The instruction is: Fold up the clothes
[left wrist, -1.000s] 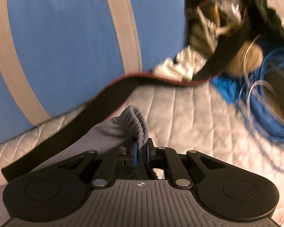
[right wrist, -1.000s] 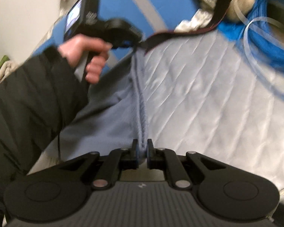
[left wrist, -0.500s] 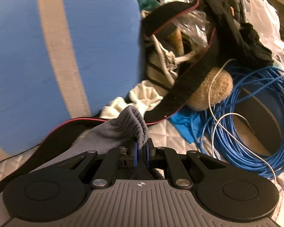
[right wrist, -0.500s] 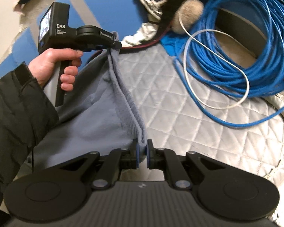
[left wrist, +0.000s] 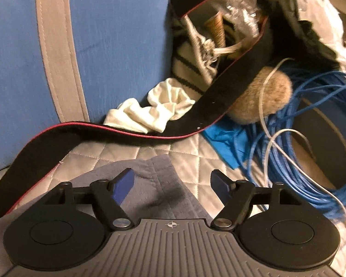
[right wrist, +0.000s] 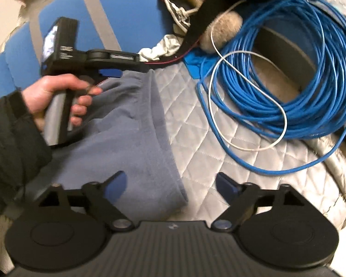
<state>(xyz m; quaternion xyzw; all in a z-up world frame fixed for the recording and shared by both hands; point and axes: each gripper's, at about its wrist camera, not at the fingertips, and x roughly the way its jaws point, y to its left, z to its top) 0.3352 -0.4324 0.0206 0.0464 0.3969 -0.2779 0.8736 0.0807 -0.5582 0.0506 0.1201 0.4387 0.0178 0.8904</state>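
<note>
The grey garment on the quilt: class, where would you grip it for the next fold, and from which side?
Probably grip the grey garment by its thick ribbed hem, the raised band along the edge facing the blue cable coil. Come from that side, over bare quilt, pinching each end. Both the left gripper and right gripper are opening, holding nothing.

Both grippers let go of the grey garment (right wrist: 136,138). A second ago each pinched its ribbed edge between closed fingers; now the left gripper (left wrist: 171,181) and the right gripper (right wrist: 170,182) have jaws opening, with nothing pressed between the blue fingers (left wrist: 123,184). The ribbed edge, held up and stretched between the two before, now lies flat on the quilted bed (right wrist: 219,143). The left gripper has come lower, just over the cloth's corner.
</note>
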